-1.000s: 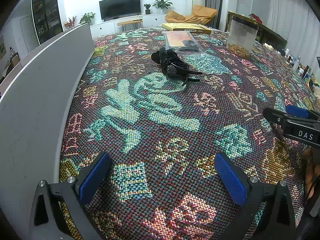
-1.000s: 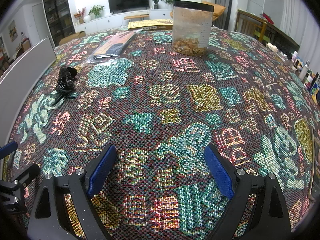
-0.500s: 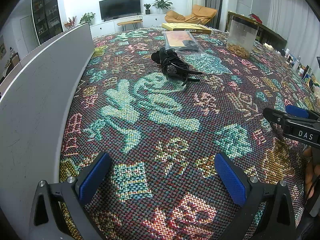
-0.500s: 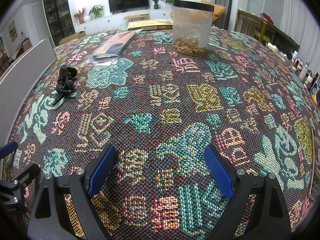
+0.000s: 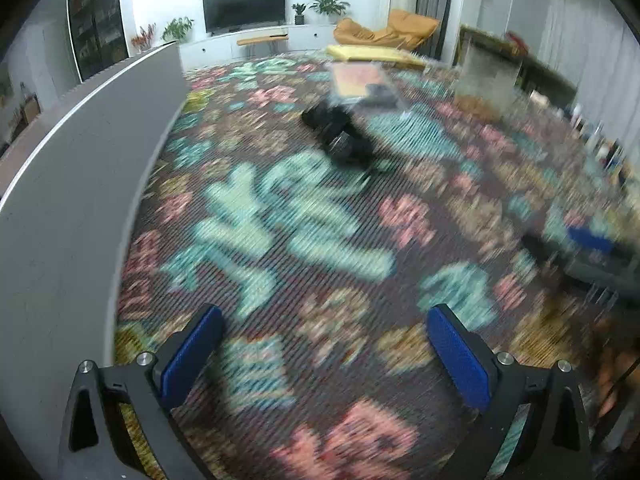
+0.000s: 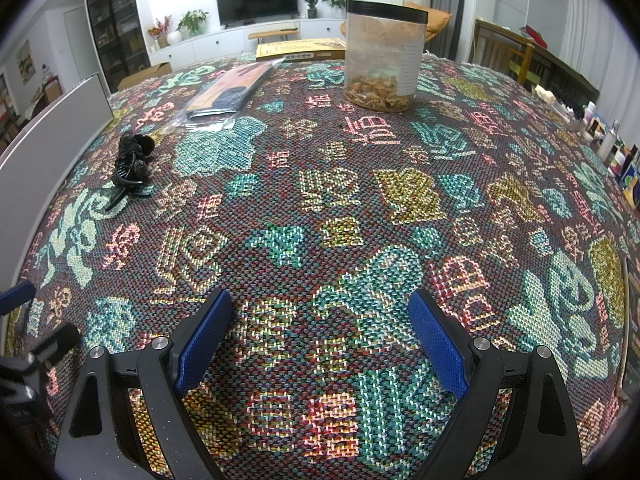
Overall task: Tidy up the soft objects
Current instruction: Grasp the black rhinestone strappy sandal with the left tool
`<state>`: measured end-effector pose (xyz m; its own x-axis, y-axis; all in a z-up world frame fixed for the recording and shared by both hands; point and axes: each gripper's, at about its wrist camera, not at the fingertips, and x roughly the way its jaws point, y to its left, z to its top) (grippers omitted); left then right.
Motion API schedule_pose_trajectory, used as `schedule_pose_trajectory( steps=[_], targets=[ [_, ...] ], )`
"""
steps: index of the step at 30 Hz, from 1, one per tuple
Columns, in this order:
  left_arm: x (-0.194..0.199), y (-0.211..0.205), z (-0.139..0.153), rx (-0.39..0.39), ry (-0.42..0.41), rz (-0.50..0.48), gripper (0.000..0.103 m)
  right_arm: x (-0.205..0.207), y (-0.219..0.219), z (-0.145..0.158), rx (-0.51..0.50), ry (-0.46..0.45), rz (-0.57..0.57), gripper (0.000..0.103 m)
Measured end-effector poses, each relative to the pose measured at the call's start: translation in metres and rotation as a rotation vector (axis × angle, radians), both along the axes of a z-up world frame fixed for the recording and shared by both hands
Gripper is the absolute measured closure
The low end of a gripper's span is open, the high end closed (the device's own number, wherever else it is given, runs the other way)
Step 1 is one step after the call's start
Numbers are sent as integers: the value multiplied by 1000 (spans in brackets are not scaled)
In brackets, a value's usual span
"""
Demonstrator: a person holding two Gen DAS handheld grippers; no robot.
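Two grippers held low over a multicoloured woven tablecloth (image 6: pixel 320 200), left gripper (image 5: pixel 324 344) and right gripper (image 6: pixel 320 328) both spread apart and empty, black bundled soft object (image 6: pixel 130 160) lying far ahead-left of the right gripper, clear plastic jar (image 6: pixel 382 56) beyond, living room with television (image 6: pixel 256 0) behind.

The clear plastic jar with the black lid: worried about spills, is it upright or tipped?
Upright: the clear plastic jar stands on its base, black lid on top.

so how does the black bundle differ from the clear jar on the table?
The black bundle is dark, opaque and irregular, lying low and sprawled on the cloth; the clear jar is see-through with a black lid and stands upright, much taller. The bundle sits toward the left near the grey panel; the jar stands further back and to the right. Both rest on the patterned tablecloth, untouched by either tool.
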<state>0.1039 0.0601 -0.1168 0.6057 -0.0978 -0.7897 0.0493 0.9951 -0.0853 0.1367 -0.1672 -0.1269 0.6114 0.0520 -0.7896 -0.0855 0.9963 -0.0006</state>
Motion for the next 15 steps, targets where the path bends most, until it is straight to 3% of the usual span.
schedule_pose_trajectory(
  steps=[3, 5, 7, 9, 11, 12, 13, 15],
  targets=[
    [29, -13, 19, -38, -48, -2, 2, 0, 0, 0, 0, 0, 0, 11],
    [58, -24, 31, -23, -92, 5, 2, 0, 0, 0, 1, 0, 0, 11],
    [86, -30, 32, 7, -92, 25, 2, 0, 0, 0, 1, 0, 0, 11],
    [119, -31, 20, 35, -43, 75, 3, 0, 0, 0, 1, 0, 0, 11],
    [140, -22, 4, 41, 18, 127, 26, 1, 0, -1, 2, -1, 1, 11],
    [144, -17, -1, 33, 41, 139, 44, 1, 0, -1, 2, -1, 1, 11],
    [139, -14, 3, 37, -10, 138, 63, 1, 0, -1, 1, 0, 1, 11],
    [136, -8, 5, 26, 7, 122, 63, 1, 0, -1, 1, -1, 1, 11]
  ],
)
